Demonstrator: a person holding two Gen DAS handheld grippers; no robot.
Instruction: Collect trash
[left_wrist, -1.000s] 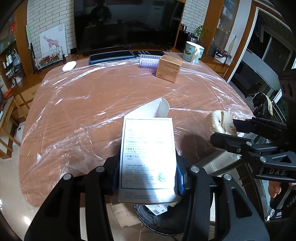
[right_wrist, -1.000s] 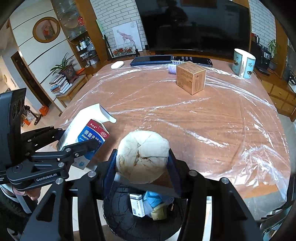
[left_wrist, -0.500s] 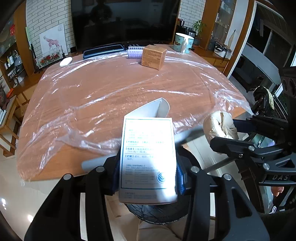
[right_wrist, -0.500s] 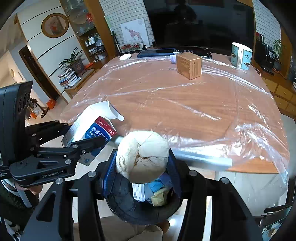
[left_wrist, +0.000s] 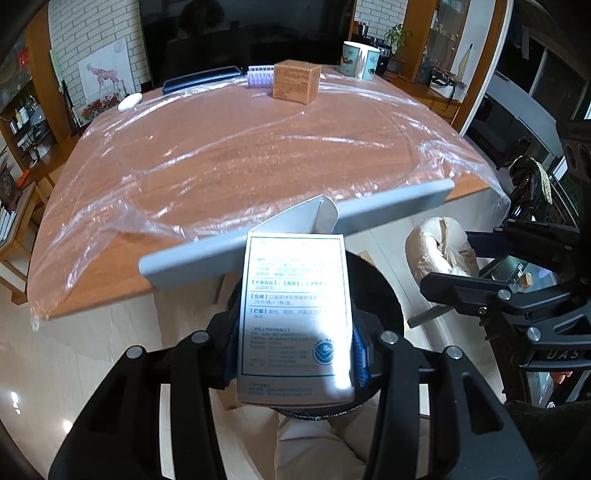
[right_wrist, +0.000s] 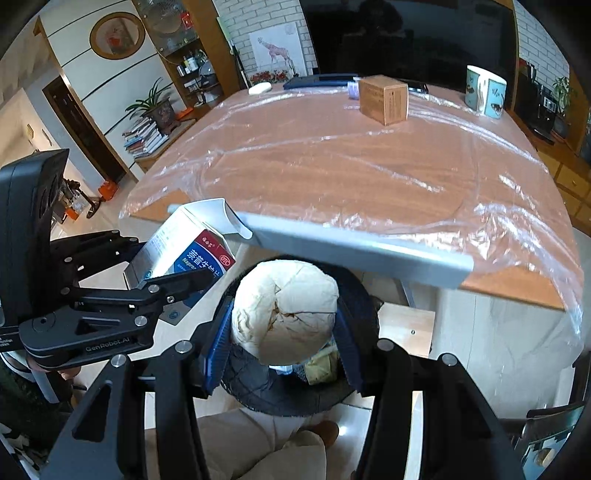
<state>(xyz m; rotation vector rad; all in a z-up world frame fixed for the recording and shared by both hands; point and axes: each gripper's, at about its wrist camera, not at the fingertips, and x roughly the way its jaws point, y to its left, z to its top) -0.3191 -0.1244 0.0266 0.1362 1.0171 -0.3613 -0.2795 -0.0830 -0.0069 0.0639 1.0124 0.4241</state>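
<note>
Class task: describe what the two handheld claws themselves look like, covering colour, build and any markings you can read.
Both the left claw and right claw are matte black linkage frames with silver screw heads and ribbed blue pads. The left body reads "GenRobot.AI"; the right shows "DAS". Beige trousers appear below.

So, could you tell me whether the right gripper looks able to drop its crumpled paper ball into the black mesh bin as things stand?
Probably yes: the right gripper holds the crumpled paper ball directly above the black mesh bin, clear of the table edge.

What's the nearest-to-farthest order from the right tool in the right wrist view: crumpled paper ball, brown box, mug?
1. Crumpled paper ball: clamped in the right tool, above the black bin.
2. Brown box: far side of the table, centre.
3. Mug: far right corner, slightly beyond the box.
</note>
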